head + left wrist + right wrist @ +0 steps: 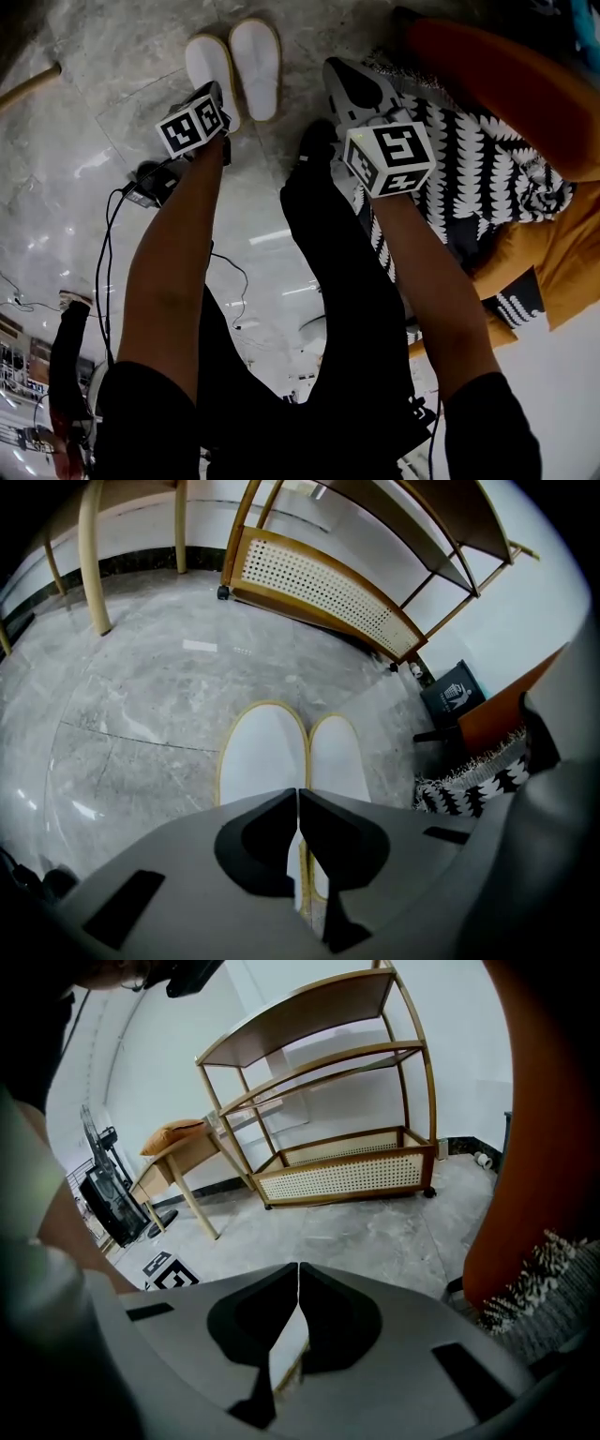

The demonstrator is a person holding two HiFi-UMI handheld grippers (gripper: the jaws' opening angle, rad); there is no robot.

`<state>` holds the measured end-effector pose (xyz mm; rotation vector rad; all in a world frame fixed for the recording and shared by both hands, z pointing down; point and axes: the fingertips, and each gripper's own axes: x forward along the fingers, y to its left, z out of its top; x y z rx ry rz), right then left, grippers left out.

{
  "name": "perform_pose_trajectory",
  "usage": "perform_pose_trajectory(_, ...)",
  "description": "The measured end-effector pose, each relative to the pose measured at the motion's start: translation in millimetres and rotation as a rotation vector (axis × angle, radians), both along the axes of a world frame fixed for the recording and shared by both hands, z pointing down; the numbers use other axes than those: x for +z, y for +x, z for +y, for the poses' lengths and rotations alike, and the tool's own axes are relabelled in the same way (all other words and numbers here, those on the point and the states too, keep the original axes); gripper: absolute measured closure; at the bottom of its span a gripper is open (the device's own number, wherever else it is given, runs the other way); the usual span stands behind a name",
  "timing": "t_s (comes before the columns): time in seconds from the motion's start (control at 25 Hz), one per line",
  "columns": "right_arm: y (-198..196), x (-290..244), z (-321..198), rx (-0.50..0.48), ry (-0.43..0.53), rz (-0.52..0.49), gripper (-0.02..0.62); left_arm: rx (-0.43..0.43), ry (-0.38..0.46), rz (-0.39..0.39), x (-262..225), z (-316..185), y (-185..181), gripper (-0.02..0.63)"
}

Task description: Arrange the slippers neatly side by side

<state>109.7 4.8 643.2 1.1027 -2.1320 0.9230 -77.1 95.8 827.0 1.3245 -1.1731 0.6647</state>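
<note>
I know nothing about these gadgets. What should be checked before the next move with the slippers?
1. Side by side: ok. The first slipper and second slipper lie parallel, edges close together.
2. Ends level: cannot tell. The left gripper hides the first slipper's near end in the head view.
3. Left gripper empty: ok, jaws shut on nothing.
4. Right gripper empty: ok, jaws shut on nothing.
5. Patterned cloth apart from the slippers: ok.
</note>
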Motion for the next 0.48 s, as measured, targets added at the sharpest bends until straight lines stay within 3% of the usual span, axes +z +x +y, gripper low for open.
perform_pose_trajectory(0.32, 3.9, 7.7, 5.4, 0.011, -0.014, -0.003, 0.561, -0.024, -0.01, 0.034, 11.8, -1.3, 12.0, 0.583)
perform_pose_trajectory(0.48, 3.2, 7.1, 5.2, 0.005, -0.019, 0.0, 0.561, 0.013, -0.016, 0.05, 11.5, 0.1, 15.6, 0.561)
